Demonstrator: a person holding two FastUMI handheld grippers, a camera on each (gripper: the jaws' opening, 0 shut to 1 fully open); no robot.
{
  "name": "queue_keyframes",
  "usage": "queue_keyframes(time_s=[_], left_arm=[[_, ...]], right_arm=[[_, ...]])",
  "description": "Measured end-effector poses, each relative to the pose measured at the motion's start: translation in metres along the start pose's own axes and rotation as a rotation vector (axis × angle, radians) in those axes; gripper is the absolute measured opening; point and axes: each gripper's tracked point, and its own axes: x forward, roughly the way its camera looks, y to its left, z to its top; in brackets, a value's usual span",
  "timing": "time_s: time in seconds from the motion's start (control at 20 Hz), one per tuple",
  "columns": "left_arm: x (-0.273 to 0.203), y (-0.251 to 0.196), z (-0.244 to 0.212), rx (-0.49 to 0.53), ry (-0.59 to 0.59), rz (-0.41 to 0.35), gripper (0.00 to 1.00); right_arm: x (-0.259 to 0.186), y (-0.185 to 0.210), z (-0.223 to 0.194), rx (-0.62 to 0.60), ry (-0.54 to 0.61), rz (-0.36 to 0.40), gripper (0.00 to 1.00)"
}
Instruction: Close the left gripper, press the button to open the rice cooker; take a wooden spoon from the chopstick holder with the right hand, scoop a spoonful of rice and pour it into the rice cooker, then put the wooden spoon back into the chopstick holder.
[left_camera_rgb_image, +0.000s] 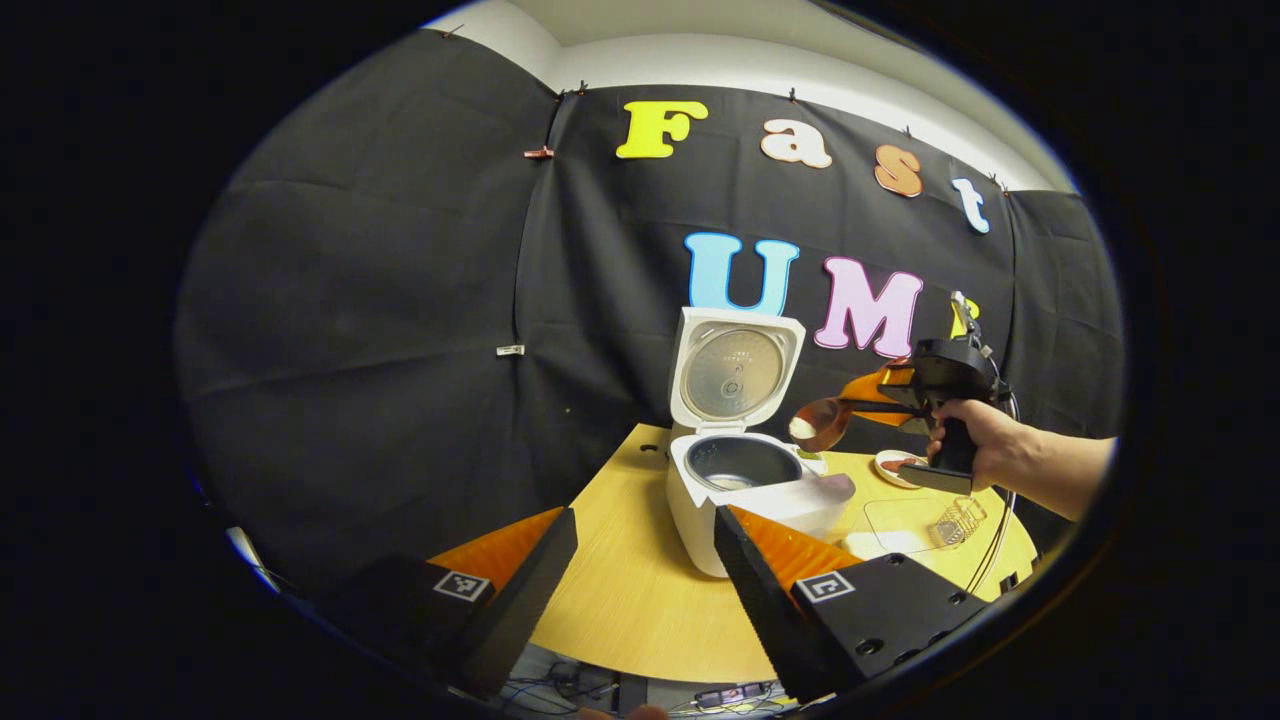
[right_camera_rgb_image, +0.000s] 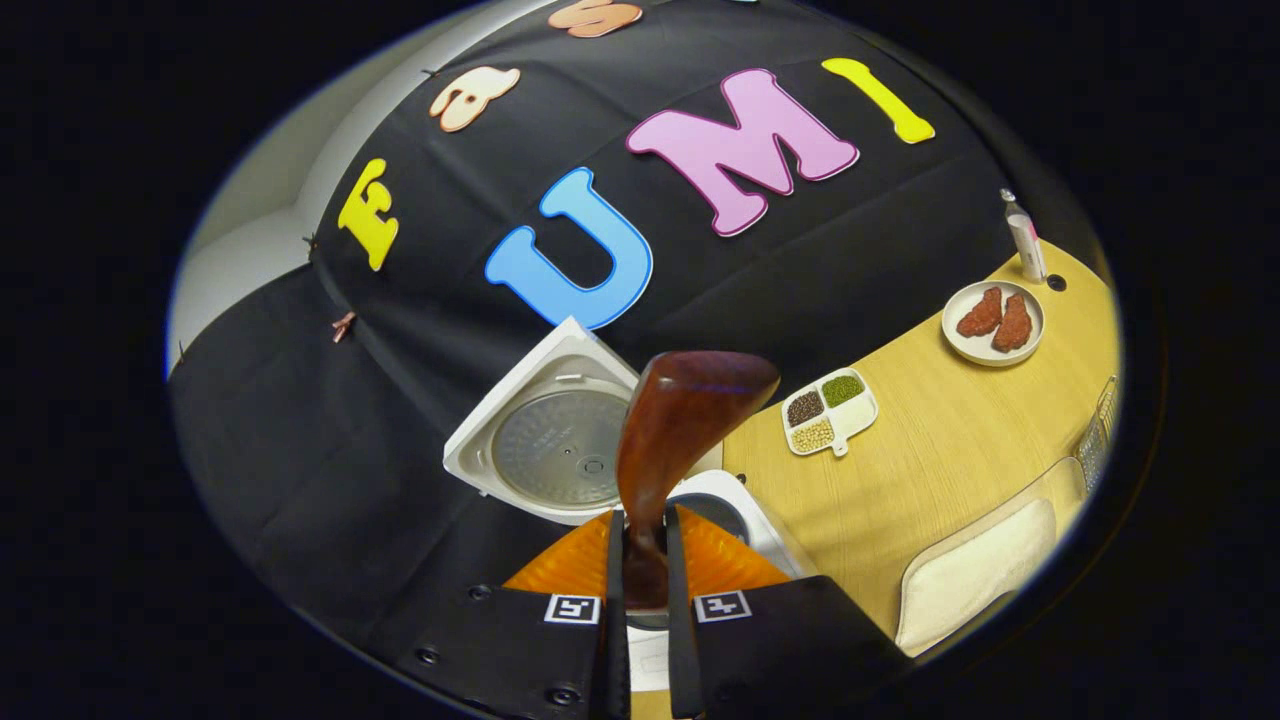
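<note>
One spoonful of rice sits in wooden spoon bowl, held beside open rice cooker, just right of pot rim. Right hand-held gripper clamps glossy brown handle. Left hand-held gripper hangs back, jaws apart, empty. Best move: carry bowl over dark round inner pot, tip slowly, keep clear of upright ribbed metal lid. Pale wood-grain worktop beneath.

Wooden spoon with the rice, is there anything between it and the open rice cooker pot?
Nothing visible. The wooden spoon, held by the right gripper, hangs beside the raised lid, above the rice cooker and to one side of its open pot.
</note>
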Motion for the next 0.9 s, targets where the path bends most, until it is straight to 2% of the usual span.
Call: queue_keyframes(time_s=[0.2,0.5,0.9], left_arm=[[-0.003,0.009,-0.004,-0.006,0.005,0.016,0.95],[-0.002,0.013,-0.011,-0.028,0.019,0.024,0.95],[-0.004,0.02,-0.014,-0.038,0.021,0.043,0.95]], right_arm=[[0.02,0.003,-0.007,-0.099,-0.008,-0.031,0.2],[0.041,0.009,-0.014,-0.363,0.005,-0.063,0.2],[0.058,0.023,-0.028,-0.572,0.037,-0.027,0.19]])
